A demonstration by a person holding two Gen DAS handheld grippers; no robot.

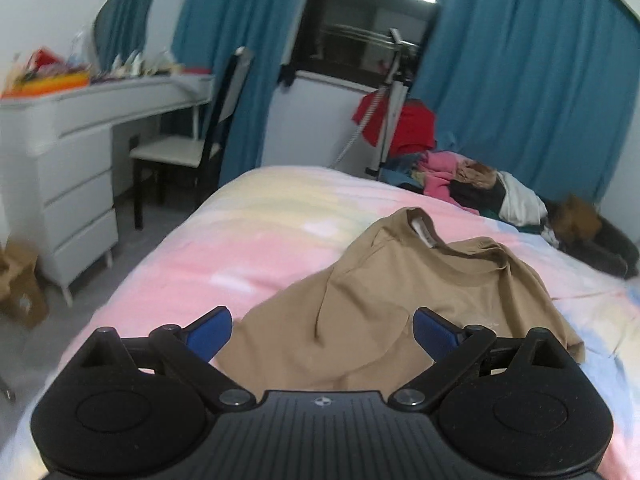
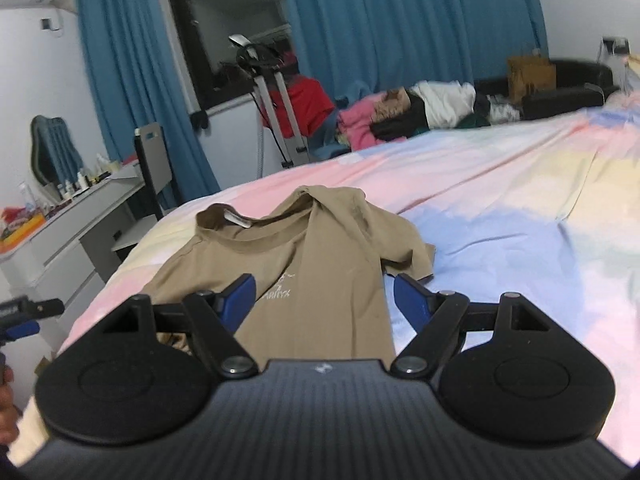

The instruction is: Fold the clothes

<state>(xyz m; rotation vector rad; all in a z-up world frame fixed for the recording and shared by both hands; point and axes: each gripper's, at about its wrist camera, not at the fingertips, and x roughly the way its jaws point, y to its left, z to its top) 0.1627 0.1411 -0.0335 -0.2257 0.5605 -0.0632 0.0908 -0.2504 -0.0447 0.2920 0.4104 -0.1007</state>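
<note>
Lying rumpled on the near part of the pastel bed (image 2: pixel 500 184), a tan T-shirt (image 2: pixel 320 264) is hovered over by the released left claw (image 1: pixel 322 330) and released right claw (image 2: pixel 324 300); uneven pinches could skew the fold.

1. A tan short-sleeved T-shirt (image 1: pixel 372 300) (image 2: pixel 308 264) lies on the bed (image 1: pixel 208 256) (image 2: pixel 500 208), on a bedcover of pale pink, yellow and blue patches.
2. It is not folded flat: the cloth is rumpled, with creases running down the body.
3. The collar (image 1: pixel 416 228) (image 2: pixel 232 218) points toward the far end of the bed, and a white label shows inside it.
4. In the right wrist view a small pale logo with lettering (image 2: pixel 282 286) sits on the chest.
5. One sleeve (image 2: pixel 412 256) spreads out to the right side in the same view, bunched at its hem.
6. The lower part of the shirt is hidden from both views.
</note>
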